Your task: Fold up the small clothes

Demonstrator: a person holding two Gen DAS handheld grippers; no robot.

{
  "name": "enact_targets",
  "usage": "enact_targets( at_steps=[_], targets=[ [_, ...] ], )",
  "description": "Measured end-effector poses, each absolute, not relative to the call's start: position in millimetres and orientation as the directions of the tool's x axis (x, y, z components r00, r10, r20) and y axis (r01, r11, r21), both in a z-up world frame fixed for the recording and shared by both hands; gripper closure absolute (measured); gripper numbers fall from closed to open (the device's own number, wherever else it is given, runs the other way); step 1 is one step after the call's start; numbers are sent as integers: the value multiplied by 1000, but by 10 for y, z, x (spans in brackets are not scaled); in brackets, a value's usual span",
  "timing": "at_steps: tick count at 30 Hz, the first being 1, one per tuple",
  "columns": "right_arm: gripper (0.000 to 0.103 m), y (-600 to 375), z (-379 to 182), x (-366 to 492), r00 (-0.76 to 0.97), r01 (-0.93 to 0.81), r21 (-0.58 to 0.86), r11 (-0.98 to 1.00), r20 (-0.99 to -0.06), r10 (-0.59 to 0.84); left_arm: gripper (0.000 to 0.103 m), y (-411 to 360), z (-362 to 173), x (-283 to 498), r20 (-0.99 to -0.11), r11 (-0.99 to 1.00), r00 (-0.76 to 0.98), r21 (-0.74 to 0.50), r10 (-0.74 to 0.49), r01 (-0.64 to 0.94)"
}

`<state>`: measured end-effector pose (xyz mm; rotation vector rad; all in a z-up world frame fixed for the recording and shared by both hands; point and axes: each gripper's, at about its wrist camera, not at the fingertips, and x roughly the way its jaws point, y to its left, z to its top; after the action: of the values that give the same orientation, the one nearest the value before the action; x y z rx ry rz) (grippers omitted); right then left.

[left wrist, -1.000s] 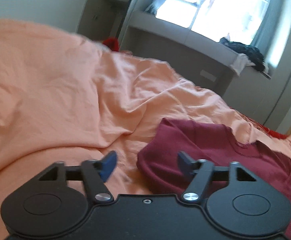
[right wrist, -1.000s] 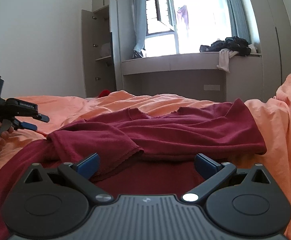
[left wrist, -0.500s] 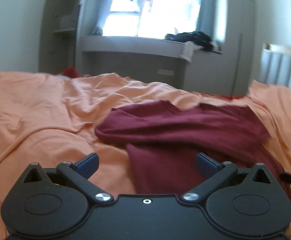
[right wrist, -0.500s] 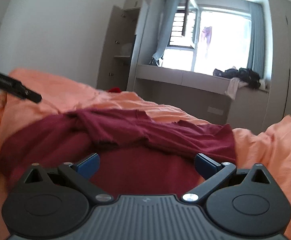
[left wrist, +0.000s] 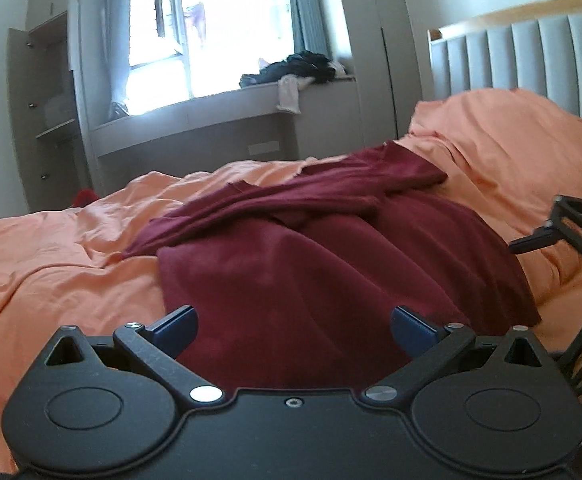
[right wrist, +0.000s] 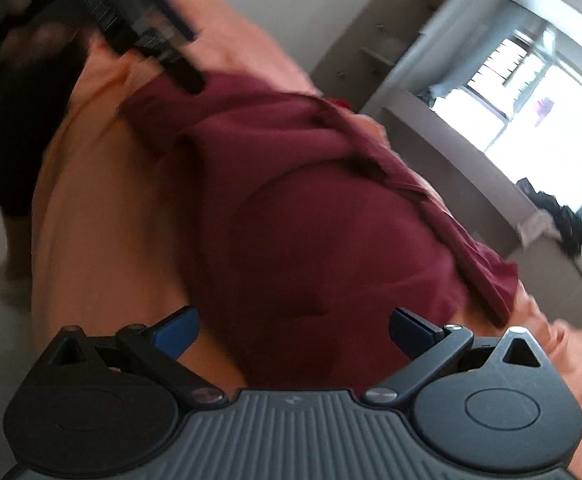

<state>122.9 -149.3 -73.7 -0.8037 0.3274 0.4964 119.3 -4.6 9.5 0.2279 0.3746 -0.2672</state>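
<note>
A dark red shirt (left wrist: pixel 331 248) lies partly folded on the orange bedcover (left wrist: pixel 51 264), its sleeves laid across the upper part. My left gripper (left wrist: pixel 293 326) is open and empty, just above the shirt's near hem. My right gripper (right wrist: pixel 293 328) is open and empty, tilted over the same shirt (right wrist: pixel 311 220), in a blurred view. The right gripper also shows at the right edge of the left wrist view (left wrist: pixel 571 248). The left gripper shows blurred at the top left of the right wrist view (right wrist: pixel 143 36).
A grey padded headboard (left wrist: pixel 531 52) stands at the right. Behind the bed is a grey window ledge (left wrist: pixel 211 120) with dark clothes (left wrist: pixel 299 66) piled on it, and an open wardrobe (left wrist: pixel 47 120) at the left.
Both grippers have swung over the shirt. The left view turned right toward the headboard. The right view has tilted sharply and blurred. Both stay open.
</note>
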Motion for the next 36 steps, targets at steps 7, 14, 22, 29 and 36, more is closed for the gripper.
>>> enact_targets(
  at_steps=[7, 14, 22, 29, 36],
  targets=[
    [0, -1060, -1129, 1285, 907, -421, -802, 424, -374, 194, 1, -12, 57, 1167, -409, 937, 886, 163, -220, 308],
    [1, -1098, -1205, 1231, 955, -295, -866, 403, -265, 130, 1, 28, 15, 1106, -421, 934, 876, 150, -236, 324],
    [58, -1248, -1099, 1081, 942, -335, -814, 474, -271, 200, 1, -210, -138, 1035, -435, 877, 860, 261, -267, 404],
    [101, -1281, -901, 940, 934, -353, -756, 551, -247, 260, 1, -532, -300, 1019, -422, 828, 871, 372, -251, 419],
    [101, -1479, -530, 812, 967, -223, -672, 706, -63, 246, 2, -820, -407, 1282, -386, 880, 914, 383, -125, 282]
  ],
)
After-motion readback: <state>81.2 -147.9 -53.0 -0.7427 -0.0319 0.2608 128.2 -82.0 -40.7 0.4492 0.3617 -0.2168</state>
